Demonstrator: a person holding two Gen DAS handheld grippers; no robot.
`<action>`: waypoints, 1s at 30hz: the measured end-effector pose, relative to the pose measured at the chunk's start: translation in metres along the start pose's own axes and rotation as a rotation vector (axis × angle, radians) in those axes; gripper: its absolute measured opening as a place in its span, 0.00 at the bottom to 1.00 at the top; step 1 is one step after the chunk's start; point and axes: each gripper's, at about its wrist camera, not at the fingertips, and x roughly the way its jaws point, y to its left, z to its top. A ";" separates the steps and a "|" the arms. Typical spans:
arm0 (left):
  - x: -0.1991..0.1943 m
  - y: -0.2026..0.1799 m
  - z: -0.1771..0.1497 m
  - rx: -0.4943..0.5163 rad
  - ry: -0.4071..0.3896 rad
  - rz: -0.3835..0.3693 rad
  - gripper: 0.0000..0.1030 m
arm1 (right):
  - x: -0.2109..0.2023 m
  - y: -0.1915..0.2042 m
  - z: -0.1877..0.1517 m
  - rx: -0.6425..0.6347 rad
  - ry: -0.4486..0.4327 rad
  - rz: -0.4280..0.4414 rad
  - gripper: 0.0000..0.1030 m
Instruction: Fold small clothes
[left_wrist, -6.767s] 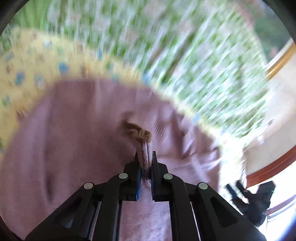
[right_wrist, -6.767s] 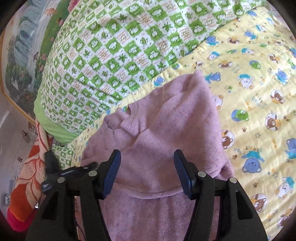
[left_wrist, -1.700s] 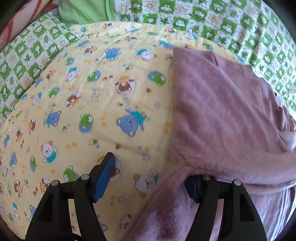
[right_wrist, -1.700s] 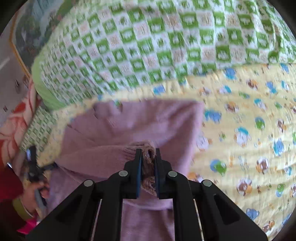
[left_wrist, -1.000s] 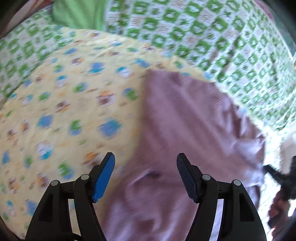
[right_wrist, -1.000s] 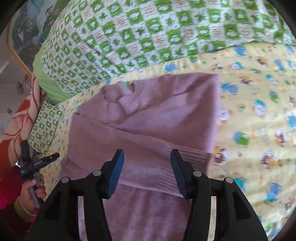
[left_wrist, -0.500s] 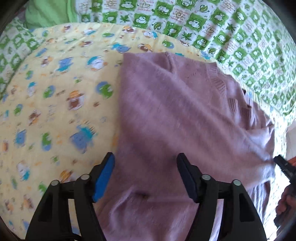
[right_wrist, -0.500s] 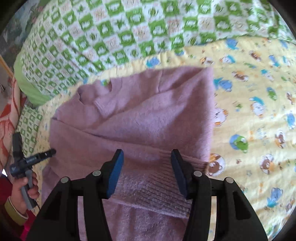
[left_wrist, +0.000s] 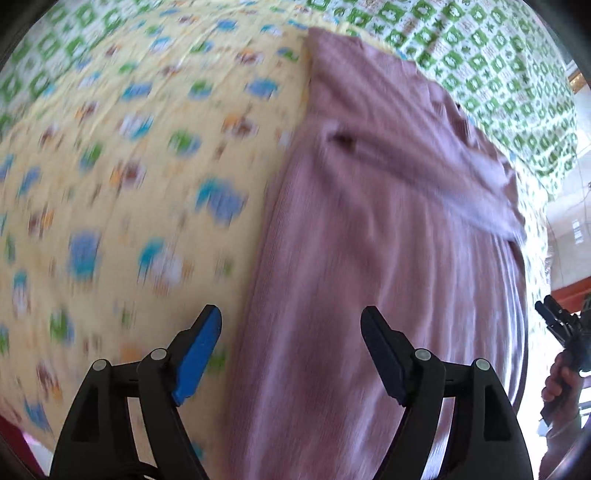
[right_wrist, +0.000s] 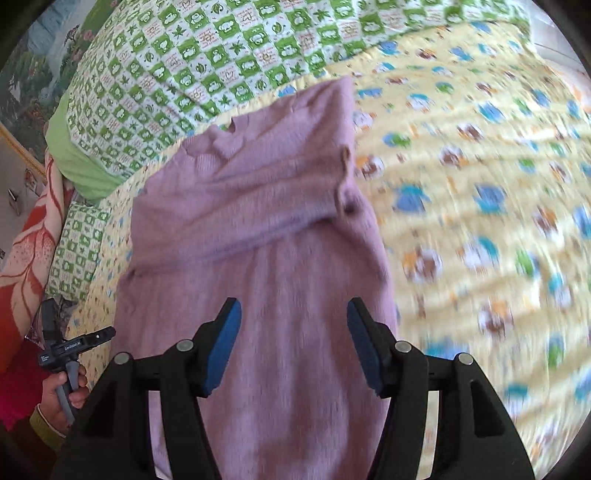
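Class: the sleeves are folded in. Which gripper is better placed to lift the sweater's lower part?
Probably right gripper: its open jaws sit over the pink sweater; left gripper straddles its edge.

Little can be read. In the right wrist view, the left gripper (right_wrist: 75, 345), held in a hand (right_wrist: 61, 397) at the near left, bears a small white label, too small to make out. The green checked quilt (right_wrist: 229, 55) at the far side has printed squares with tiny lettering, also illegible
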 end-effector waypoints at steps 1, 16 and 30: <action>-0.002 0.002 -0.011 -0.001 0.010 -0.007 0.76 | -0.006 -0.001 -0.012 0.007 0.006 -0.003 0.59; -0.027 0.020 -0.113 0.019 0.079 -0.103 0.80 | -0.064 -0.022 -0.139 0.110 0.029 -0.005 0.59; -0.019 0.009 -0.142 0.086 0.068 -0.155 0.56 | -0.055 -0.019 -0.192 0.181 0.063 0.164 0.58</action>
